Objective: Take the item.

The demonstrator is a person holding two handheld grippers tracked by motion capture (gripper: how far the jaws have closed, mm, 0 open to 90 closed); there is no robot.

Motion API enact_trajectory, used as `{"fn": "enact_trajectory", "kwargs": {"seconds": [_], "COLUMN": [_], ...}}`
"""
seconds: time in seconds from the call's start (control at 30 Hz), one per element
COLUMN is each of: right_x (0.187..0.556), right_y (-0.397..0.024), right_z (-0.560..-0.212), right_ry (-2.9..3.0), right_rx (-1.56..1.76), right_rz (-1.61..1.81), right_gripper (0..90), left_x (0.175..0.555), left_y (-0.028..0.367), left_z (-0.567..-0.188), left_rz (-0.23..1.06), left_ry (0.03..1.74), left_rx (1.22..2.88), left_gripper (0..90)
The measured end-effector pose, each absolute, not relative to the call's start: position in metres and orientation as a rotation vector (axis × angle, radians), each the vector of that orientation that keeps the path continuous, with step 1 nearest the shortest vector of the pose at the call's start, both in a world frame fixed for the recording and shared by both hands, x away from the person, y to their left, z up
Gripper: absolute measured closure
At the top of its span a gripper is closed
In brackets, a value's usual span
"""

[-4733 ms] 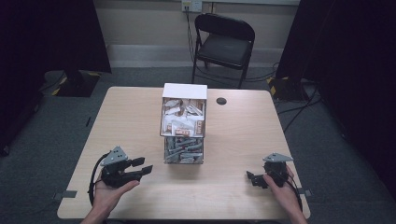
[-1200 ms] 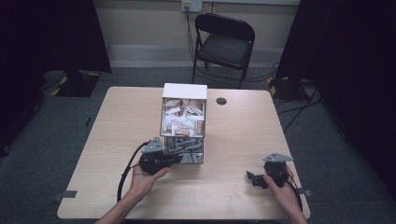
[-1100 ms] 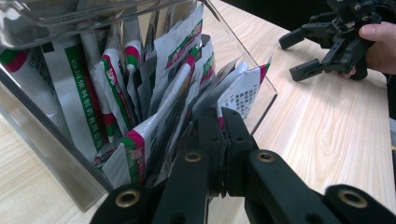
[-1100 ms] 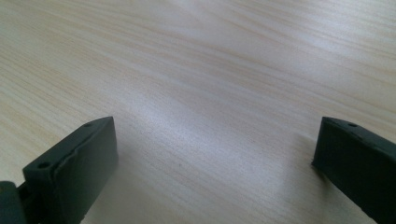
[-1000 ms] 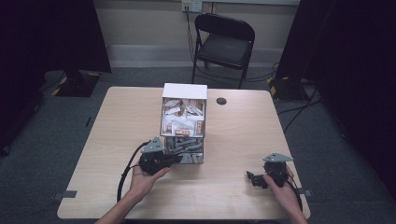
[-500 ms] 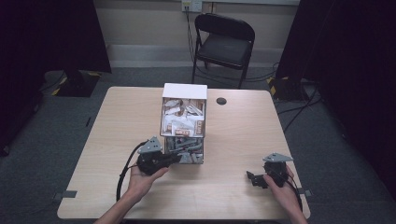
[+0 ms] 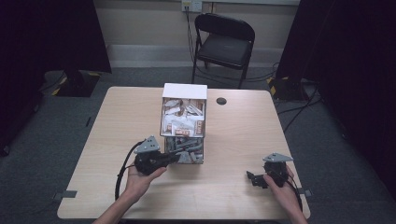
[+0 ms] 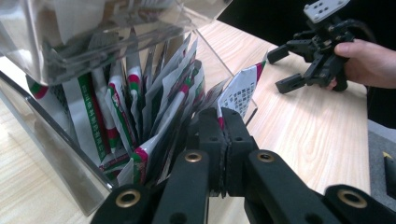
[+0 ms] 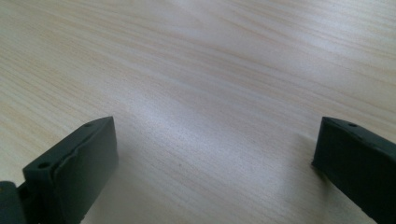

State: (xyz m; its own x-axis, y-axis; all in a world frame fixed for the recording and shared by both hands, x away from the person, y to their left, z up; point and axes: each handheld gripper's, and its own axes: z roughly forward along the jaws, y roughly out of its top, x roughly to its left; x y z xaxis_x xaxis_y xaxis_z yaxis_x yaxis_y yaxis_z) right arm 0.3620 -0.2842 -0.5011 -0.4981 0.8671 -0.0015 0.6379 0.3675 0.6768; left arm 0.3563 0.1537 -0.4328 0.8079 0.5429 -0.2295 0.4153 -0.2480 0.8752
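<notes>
A clear plastic organiser box [image 7: 184, 93] stands mid-table; its upper tier holds brown-and-white packets [image 7: 183, 117], its lower open bin white sachets with green and red ends [image 8: 135, 107]. My left gripper [image 7: 180, 157] reaches into the lower bin from the left front. Its jaws are pressed together on the edge of one white sachet [image 8: 240, 91], which sticks up beyond the tips [image 8: 223, 122]. My right gripper [image 7: 252, 179] rests on the table at the right front, jaws wide apart over bare wood [image 9: 215, 158]. It also shows far off in the left gripper view [image 8: 279, 70].
The wooden table [image 7: 289, 140] has bare surface on both sides of the box. A small black disc [image 7: 221, 101] lies behind the box to the right. A black folding chair [image 7: 224, 44] stands beyond the far edge. The bin's clear wall [image 8: 42, 126] is left of my left jaws.
My left gripper came from the table's left front to the box's lower bin and shut on a sachet; over the last second it has barely shifted. The right gripper has stayed put.
</notes>
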Motion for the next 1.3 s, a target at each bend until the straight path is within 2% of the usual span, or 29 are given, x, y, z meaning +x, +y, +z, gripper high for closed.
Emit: {"fn": "enact_trajectory", "kwargs": {"seconds": [1.3], "right_x": [0.364], "right_y": [-0.284], "right_z": [-0.501], "right_ry": [2.282], "right_rx": [1.312], "right_rz": [0.887], "right_gripper": [0.0], "left_x": [0.339], "left_y": [0.164], "left_z": [-0.410], "left_rz": [0.135], "left_ry": [0.679], "left_rx": [1.850], "left_gripper": [89.6]}}
